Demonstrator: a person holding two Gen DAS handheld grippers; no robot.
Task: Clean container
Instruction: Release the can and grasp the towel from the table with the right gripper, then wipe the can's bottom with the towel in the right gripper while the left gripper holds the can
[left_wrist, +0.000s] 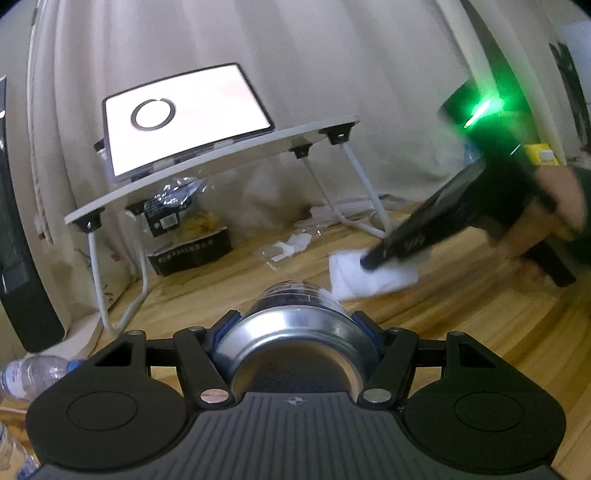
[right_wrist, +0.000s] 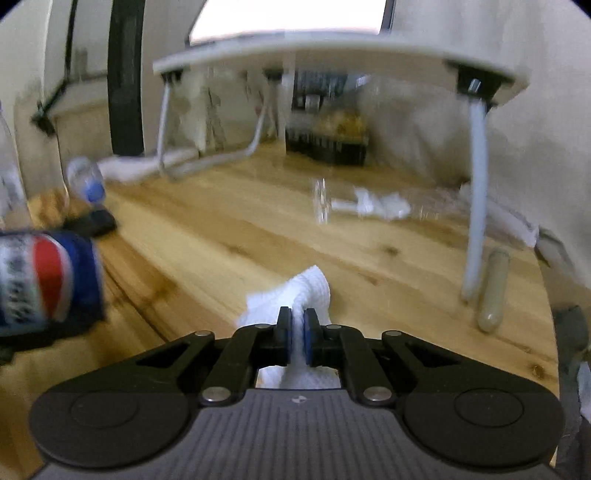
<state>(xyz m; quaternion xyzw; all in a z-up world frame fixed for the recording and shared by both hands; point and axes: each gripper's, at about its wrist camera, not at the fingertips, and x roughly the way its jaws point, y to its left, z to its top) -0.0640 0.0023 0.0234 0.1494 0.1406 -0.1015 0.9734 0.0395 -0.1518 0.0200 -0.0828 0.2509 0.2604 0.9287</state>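
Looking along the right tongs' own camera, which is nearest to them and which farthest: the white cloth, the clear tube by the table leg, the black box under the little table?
1. White cloth, pinched in the tongs.
2. Clear tube, right, beside the leg.
3. Black box, far back, under the table.

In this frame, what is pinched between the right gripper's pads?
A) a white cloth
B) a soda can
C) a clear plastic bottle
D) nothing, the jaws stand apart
A: in the right wrist view the right gripper has its blue pads closed on a fold of the white cloth over the wooden tabletop, while the soda can sits in the left gripper.
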